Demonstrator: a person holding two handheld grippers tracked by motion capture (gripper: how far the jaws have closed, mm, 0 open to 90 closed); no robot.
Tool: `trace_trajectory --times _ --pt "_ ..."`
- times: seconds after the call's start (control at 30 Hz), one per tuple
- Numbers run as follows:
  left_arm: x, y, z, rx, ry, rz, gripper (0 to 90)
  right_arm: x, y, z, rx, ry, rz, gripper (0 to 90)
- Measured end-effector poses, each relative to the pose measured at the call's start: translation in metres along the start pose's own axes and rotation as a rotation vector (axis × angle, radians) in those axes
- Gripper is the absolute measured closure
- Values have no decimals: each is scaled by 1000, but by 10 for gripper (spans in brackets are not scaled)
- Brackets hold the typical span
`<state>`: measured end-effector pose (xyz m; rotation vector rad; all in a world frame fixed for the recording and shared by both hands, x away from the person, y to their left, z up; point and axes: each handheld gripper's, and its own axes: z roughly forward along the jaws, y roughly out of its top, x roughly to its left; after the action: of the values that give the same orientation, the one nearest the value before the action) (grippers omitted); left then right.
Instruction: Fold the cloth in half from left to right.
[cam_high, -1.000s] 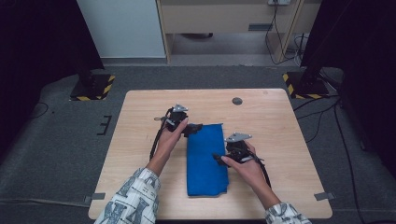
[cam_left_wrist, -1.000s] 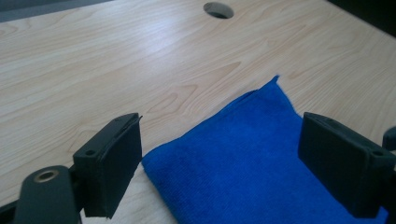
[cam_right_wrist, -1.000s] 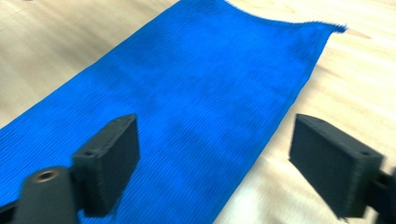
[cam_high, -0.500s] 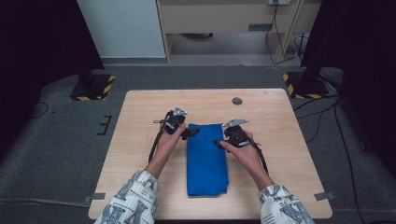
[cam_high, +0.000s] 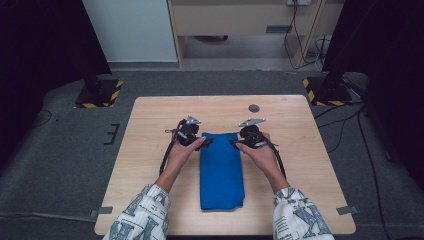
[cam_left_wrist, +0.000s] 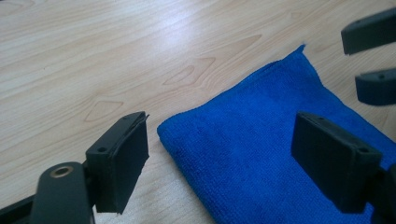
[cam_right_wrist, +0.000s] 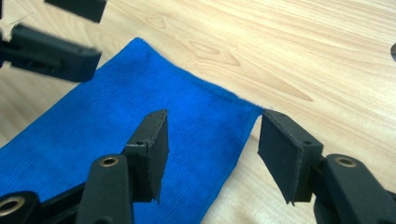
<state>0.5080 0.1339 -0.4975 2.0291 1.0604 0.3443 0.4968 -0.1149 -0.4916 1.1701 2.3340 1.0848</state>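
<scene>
A folded blue cloth lies lengthwise in the middle of the wooden table. My left gripper is at the cloth's far left corner and my right gripper at its far right corner. Seen from the left gripper, that corner of the cloth lies between the jaws, which have just been closing a little and do not press on it. The right gripper straddles the other corner of the cloth; its jaws have just been closing and stand apart from the fabric.
A small dark round disc sits on the table beyond the cloth. Stand bases with yellow-black stripes rest on the floor past the table's far corners. Bare wood lies on both sides of the cloth.
My right gripper has moved away from the person, from the cloth's right edge up to its far right corner. The left gripper has stayed at the far left corner.
</scene>
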Motion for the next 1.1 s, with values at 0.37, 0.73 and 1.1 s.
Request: trace_trajectory --times 0.37,0.73,1.1 --pt "7 -1 2 -19 42 -17 247 -11 13 13 -7 -4 14 472" --pt "19 -9 14 20 87 -20 392 -22 12 38 37 -11 54 472" --pt "11 -10 29 78 60 5 572 -16 9 49 90 32 33 774"
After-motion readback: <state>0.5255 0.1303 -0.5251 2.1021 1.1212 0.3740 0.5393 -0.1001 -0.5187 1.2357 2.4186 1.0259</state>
